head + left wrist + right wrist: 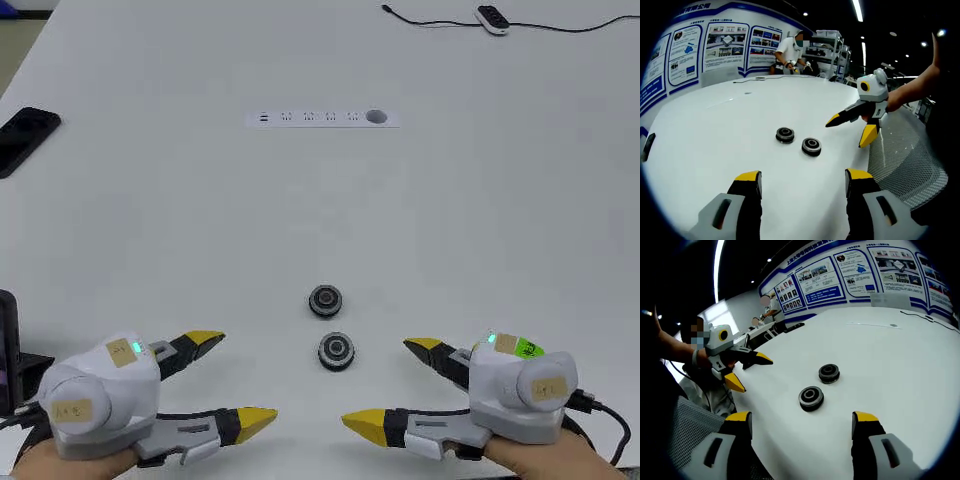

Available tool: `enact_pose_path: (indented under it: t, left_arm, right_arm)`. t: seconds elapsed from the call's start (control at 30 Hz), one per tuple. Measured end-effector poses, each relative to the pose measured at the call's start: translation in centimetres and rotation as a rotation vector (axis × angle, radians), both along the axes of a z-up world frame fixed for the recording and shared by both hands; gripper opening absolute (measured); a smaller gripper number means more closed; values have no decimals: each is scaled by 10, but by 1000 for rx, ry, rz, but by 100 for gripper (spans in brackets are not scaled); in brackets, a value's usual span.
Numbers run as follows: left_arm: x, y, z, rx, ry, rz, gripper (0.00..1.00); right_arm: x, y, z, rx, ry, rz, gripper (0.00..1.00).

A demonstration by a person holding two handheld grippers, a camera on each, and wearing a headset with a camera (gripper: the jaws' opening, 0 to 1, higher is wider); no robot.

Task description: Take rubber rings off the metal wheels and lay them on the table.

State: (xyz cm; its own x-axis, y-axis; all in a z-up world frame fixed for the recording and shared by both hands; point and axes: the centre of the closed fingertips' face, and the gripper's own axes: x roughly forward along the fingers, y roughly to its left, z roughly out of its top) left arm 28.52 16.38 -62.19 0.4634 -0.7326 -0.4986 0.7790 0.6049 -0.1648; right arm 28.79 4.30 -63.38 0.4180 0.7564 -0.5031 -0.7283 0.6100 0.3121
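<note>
At the far left a black phone (25,138) is lying on the white surface (480,230). Nearer the person, the left claw (248,377) is hovering low over the front edge with its yellow-tipped jaws spread wide and gripping nothing; its own view is showing the same released gap (803,175). Between the two claws, two metal wheels are sitting flat on the surface, one behind the other and close together but not touching: the far wheel (325,301) and the near wheel (336,351), each showing a dark outer band around a paler hub. Well beyond them a white power strip (322,118) is lying flat. To the right, the right claw (374,382) is facing the left one, jaws likewise released and empty, well apart from both wheels. A small corded device (493,19) is resting at the top right.
</note>
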Motion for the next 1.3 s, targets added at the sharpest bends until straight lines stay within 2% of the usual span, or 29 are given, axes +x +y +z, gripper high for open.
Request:
enact_pose_path:
  t: [0.37,0.77,1.03,1.3]
  left_arm:
    - [4,-20,1,15,1,-50,60]
    - [13,-34,-3,34,-1,-96,50]
    - [16,-45,-5,51,0,-132,43]
    - [22,-60,-5,61,-2,-169,38]
  right_arm:
    - [-1,9,-2,25,40,9,75]
    - [-2,16,-4,63,81,0,71]
    - [1,19,-1,109,113,-22,69]
    - [2,22,1,136,125,-29,68]
